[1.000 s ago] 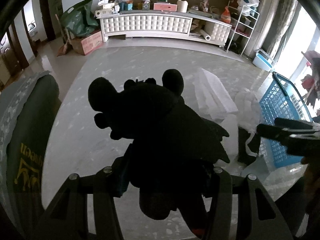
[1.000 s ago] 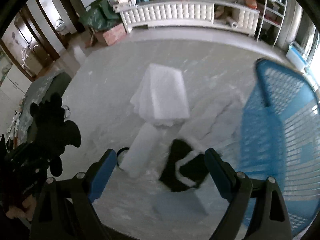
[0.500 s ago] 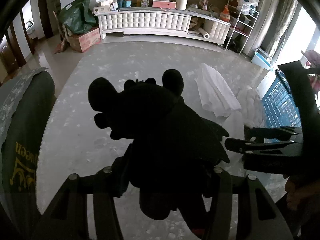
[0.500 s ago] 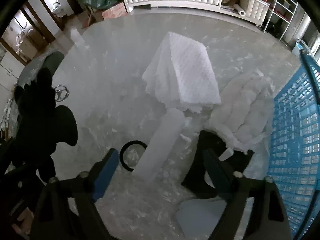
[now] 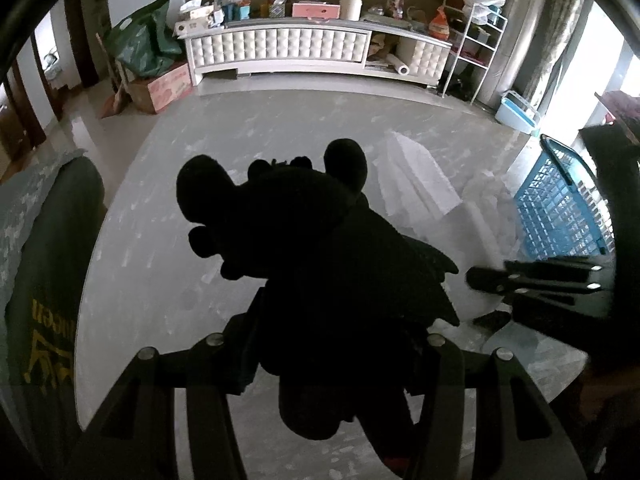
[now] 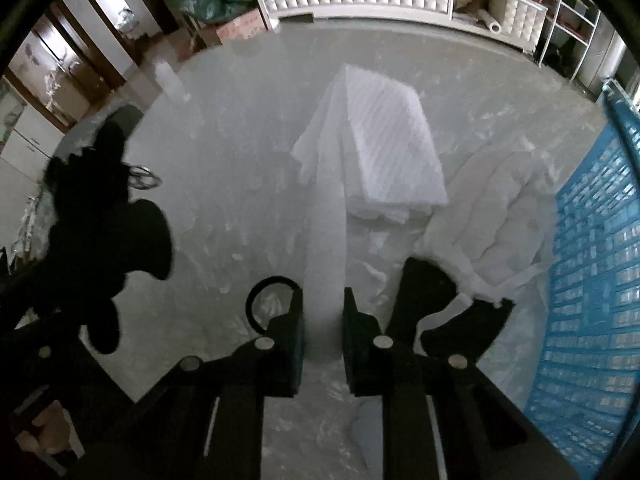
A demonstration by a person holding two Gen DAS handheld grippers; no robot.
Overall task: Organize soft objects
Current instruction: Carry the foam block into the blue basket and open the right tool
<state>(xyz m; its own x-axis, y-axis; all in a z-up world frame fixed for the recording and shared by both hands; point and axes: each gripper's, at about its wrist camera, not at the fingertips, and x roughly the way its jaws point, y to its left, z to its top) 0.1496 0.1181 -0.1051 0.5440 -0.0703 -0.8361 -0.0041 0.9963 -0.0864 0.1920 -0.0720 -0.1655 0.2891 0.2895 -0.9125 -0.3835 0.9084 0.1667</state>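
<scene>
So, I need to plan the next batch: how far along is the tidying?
Nothing visible in the blue basket yet. In hand: left gripper holds the black plush toy; right gripper closes around the white roll. Folded white sheet and quilted pad remain.

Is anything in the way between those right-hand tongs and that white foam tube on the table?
Nothing visible. The right tongs already straddle the near end of the white foam tube, one finger on each side. The black ring lies just left, and the black pouch just right.

light: daylight from right window (image 5: 612, 92), blown out | foreground: backlit silhouettes | right view: dim, slightly blurred | edges: fisheye-warped, vignetted
</scene>
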